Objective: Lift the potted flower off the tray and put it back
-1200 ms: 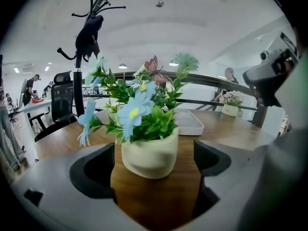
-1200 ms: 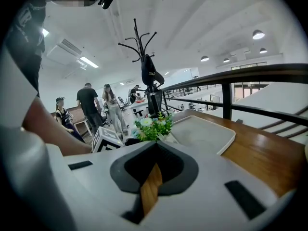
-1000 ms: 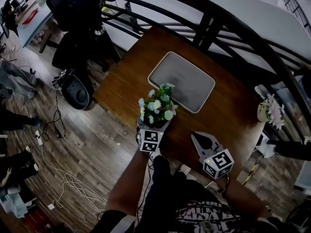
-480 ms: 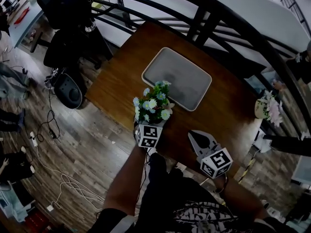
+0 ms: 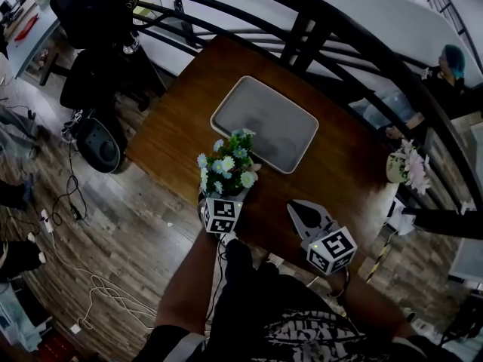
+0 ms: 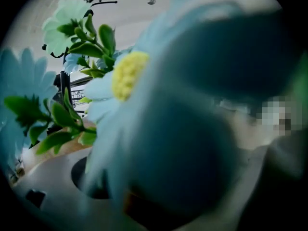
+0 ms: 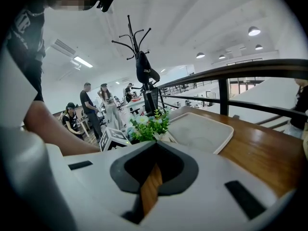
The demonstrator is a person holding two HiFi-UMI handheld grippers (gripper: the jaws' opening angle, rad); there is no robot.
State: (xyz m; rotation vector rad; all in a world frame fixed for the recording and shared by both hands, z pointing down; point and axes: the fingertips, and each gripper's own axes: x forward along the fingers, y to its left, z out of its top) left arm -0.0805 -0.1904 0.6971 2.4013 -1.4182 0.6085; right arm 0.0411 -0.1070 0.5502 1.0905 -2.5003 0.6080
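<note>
The potted flower (image 5: 226, 164), pale blue and white blooms with green leaves, is off the grey tray (image 5: 264, 124), by the tray's near left corner over the wooden table (image 5: 339, 164). My left gripper (image 5: 224, 192) is right behind it, shut on it, and the blooms hide the pot and jaws. In the left gripper view a yellow-centred bloom (image 6: 126, 73) fills the frame, blurred. My right gripper (image 5: 296, 205) is shut and holds nothing, near the table's front edge; its view shows the potted flower (image 7: 149, 125) left of the tray (image 7: 199, 131).
A black railing (image 5: 339, 29) runs along the table's far side. A second flower pot (image 5: 406, 168) stands beyond the table's right end. A black chair (image 5: 106, 44) and cables (image 5: 83, 277) are on the wood floor at left. People stand in the distance (image 7: 89, 107).
The head view has drifted, so everything sits a little further left in the picture. Relative to the tray, both grippers and the flower have hardly moved.
</note>
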